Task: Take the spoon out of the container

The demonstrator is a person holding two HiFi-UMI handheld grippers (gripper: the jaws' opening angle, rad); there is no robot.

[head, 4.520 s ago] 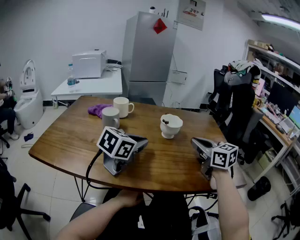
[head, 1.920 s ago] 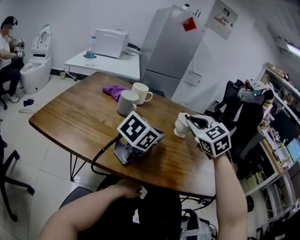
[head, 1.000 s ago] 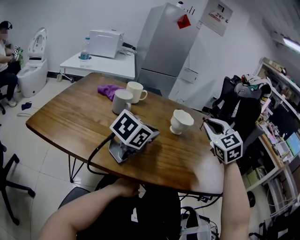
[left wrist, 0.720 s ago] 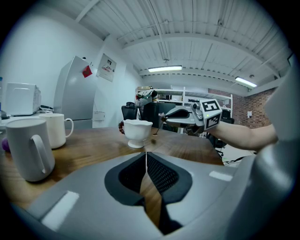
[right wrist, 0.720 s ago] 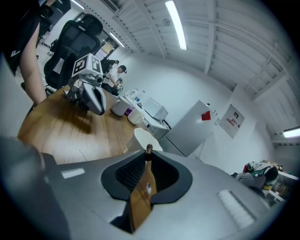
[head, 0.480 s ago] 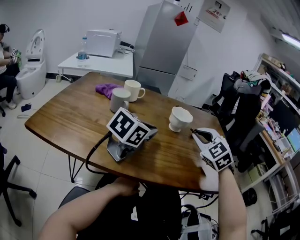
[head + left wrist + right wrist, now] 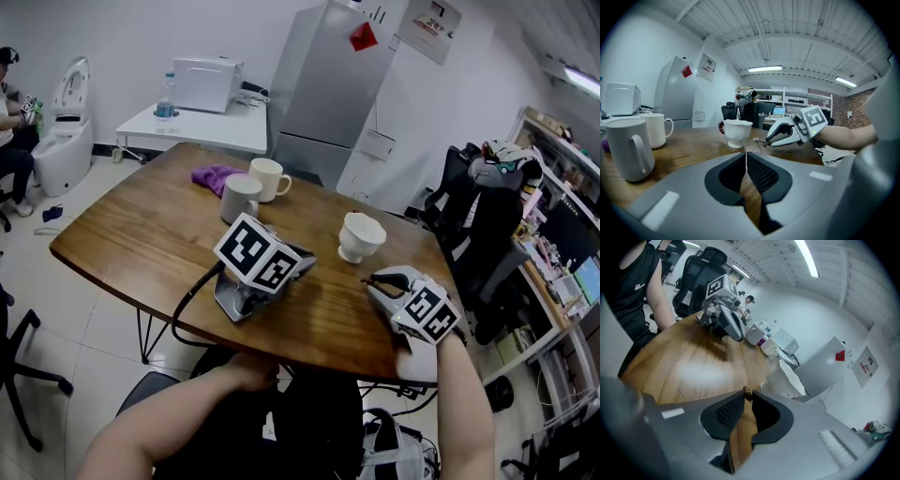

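Forearm [image 7: 461, 412] on my right comes up over the near table [image 7: 141, 244] edge and holds the right gripper [image 7: 373, 280] low over the wood, pointing left. Its jaws are opening, with the spoon's [image 7: 758, 139] brown handle end pinched between their tips; the spoon is outside the white footed cup [image 7: 361, 236] just beyond. My left gripper [image 7: 298, 259] lies mid-table, jaws pressed together on nothing. Bare wood separates the grippers. Far left are a grey mug [image 7: 240, 198], a white mug [image 7: 268, 179] and a purple cloth [image 7: 214, 175].
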